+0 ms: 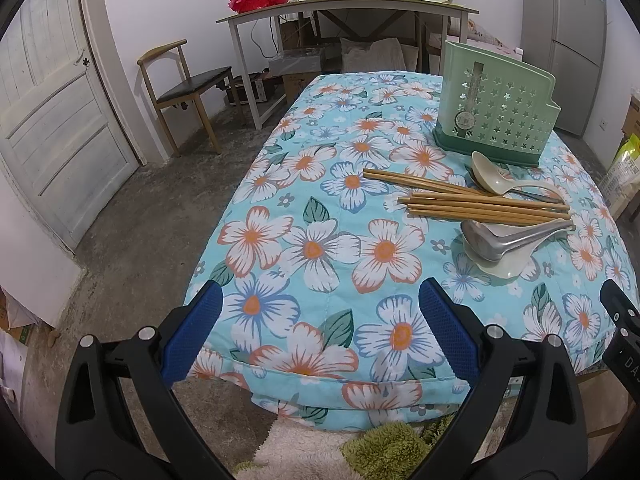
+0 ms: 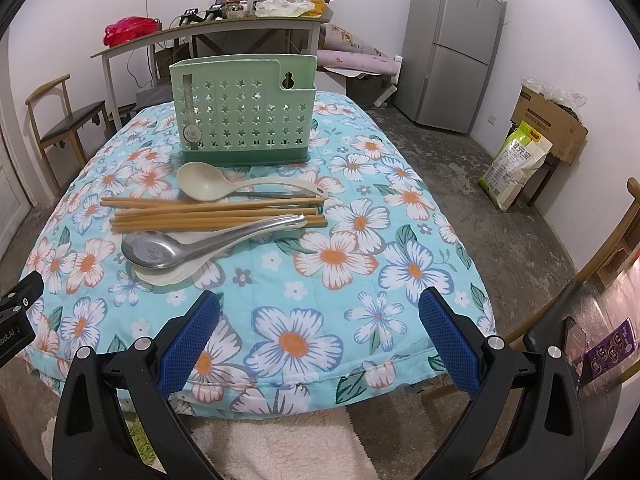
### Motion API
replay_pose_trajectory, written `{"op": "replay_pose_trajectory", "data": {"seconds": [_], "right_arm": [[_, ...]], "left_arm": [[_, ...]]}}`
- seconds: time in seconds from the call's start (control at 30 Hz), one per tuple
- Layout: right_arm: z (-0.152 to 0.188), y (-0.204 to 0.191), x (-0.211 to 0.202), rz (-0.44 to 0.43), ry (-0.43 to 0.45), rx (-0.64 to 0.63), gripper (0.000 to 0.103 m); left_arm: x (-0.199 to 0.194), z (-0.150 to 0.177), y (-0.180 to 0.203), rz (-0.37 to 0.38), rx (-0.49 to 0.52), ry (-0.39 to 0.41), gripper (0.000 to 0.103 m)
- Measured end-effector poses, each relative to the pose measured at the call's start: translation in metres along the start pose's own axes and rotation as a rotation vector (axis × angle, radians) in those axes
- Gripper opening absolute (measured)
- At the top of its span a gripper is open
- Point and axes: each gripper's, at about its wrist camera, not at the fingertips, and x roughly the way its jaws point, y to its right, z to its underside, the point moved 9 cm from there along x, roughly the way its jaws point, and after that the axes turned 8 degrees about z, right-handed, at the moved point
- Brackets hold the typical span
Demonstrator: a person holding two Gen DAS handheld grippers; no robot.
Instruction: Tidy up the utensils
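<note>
A green star-holed utensil holder (image 2: 244, 120) stands upright on the floral table (image 2: 360, 280), also in the left wrist view (image 1: 496, 116). In front of it lie a beige spoon (image 2: 208, 182), several wooden chopsticks (image 2: 208, 214), a metal spoon (image 2: 160, 250) stacked on a white spoon (image 2: 172, 274). In the left wrist view the pile sits at right: chopsticks (image 1: 472, 202), metal spoon (image 1: 492, 238), beige spoon (image 1: 492, 178). My left gripper (image 1: 320, 320) is open and empty over the table's near edge. My right gripper (image 2: 320, 328) is open and empty, short of the pile.
A wooden chair (image 1: 184, 84) and a cluttered desk (image 1: 348, 6) stand behind the table. A fridge (image 2: 452, 44), a cardboard box (image 2: 548, 120) and a rice bag (image 2: 516, 160) are at the right. A door (image 1: 52, 120) is at the left. A fluffy rug (image 2: 288, 440) lies below.
</note>
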Motion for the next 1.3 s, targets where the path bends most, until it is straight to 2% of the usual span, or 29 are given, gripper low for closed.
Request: {"op": "replay_pose_trajectory", "data": {"seconds": [1.3], "right_arm": [[-0.0018,-0.0029,-0.0029,-0.003,0.001,0.002,0.097]], "left_arm": [[-0.0061,-0.0048,-0.0053,-0.012,0.006,0.004,0.095]]}}
